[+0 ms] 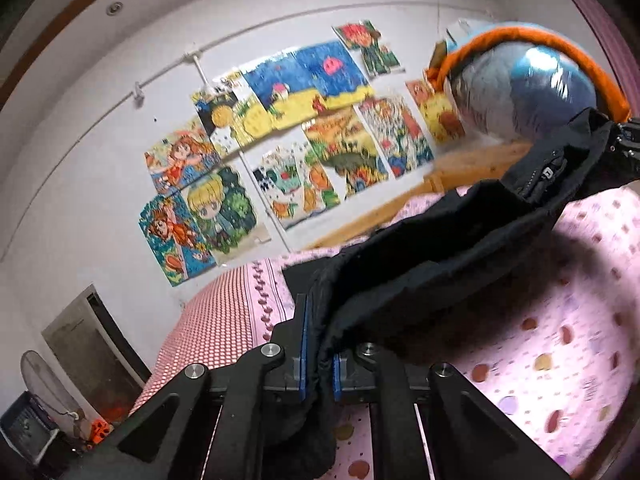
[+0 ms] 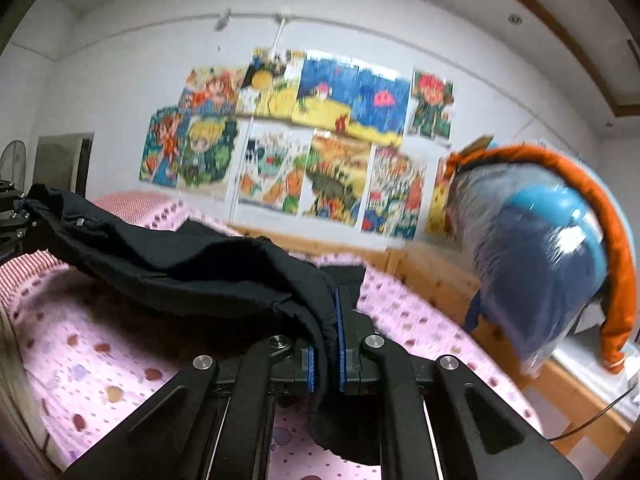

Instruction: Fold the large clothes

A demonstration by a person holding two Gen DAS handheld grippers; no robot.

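A large black garment with a zipper hangs stretched between my two grippers above a pink patterned bed. My left gripper is shut on one end of the cloth, which bunches between its blue pads. The right gripper shows at the far right of the left wrist view, holding the other end. In the right wrist view the garment runs from my right gripper, shut on it, to the left gripper at the left edge.
A wall with several colourful drawings is behind the bed. A wooden bed frame borders the mattress. A plastic-wrapped blue bundle with an orange jacket stands at the right. A fan and a door are at the left.
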